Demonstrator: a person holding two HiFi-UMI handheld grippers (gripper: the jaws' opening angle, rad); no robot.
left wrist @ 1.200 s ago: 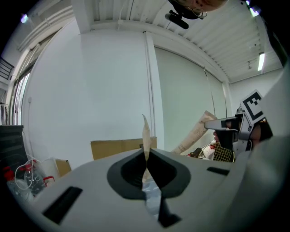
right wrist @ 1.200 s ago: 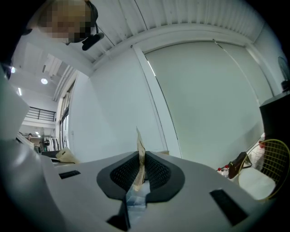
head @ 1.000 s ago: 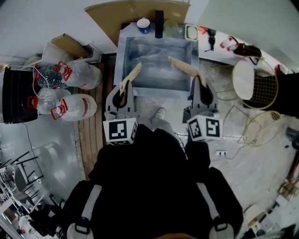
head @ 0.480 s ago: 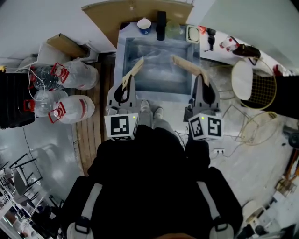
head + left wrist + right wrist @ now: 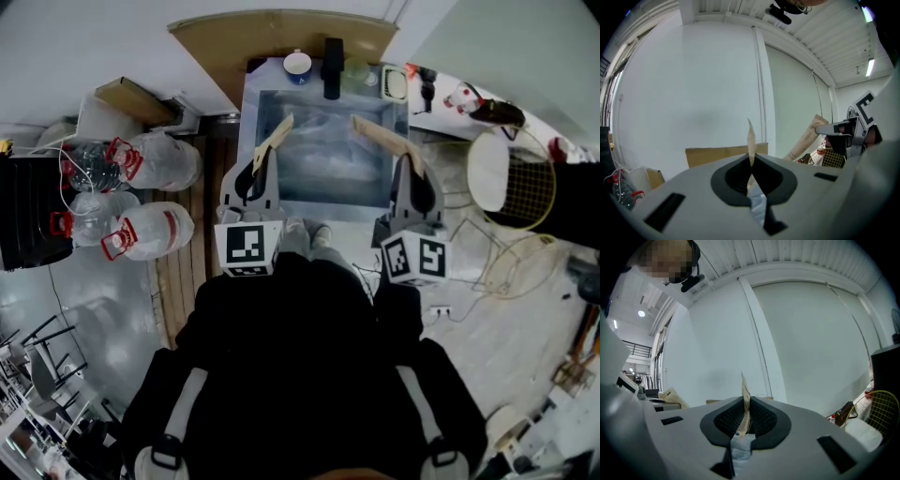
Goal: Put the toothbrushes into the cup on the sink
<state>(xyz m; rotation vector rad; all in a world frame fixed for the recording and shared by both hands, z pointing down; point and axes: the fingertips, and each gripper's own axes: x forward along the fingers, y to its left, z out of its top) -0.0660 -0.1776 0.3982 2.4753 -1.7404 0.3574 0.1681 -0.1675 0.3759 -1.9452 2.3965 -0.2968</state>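
Observation:
The steel sink [image 5: 251, 111] lies ahead in the head view, with a white and blue cup [image 5: 298, 66] on its back ledge beside the black faucet [image 5: 332, 54]. My left gripper [image 5: 262, 157] is shut on a tan paper-wrapped toothbrush [image 5: 275, 139] that points over the basin's left side. My right gripper [image 5: 404, 161] is shut on a second wrapped toothbrush [image 5: 379, 137], held over the basin's right side. In the left gripper view the wrapper [image 5: 750, 140] stands up from the closed jaws of the left gripper [image 5: 751, 161]. The right gripper view shows the wrapper [image 5: 745, 397] pinched in the right gripper [image 5: 745, 417].
Large water bottles [image 5: 150, 159] lie on the floor left of the sink, next to a black crate [image 5: 26, 202]. A cardboard panel [image 5: 272, 33] leans behind the sink. A clear cup [image 5: 354, 67] stands on the ledge. A white stool [image 5: 487, 159] and a wire basket [image 5: 530, 178] stand at the right.
Both grippers have moved forward towards the sink with their toothbrushes, whose tips now reach over the basin. The sink sits nearer in the head view. Neither grip has changed.

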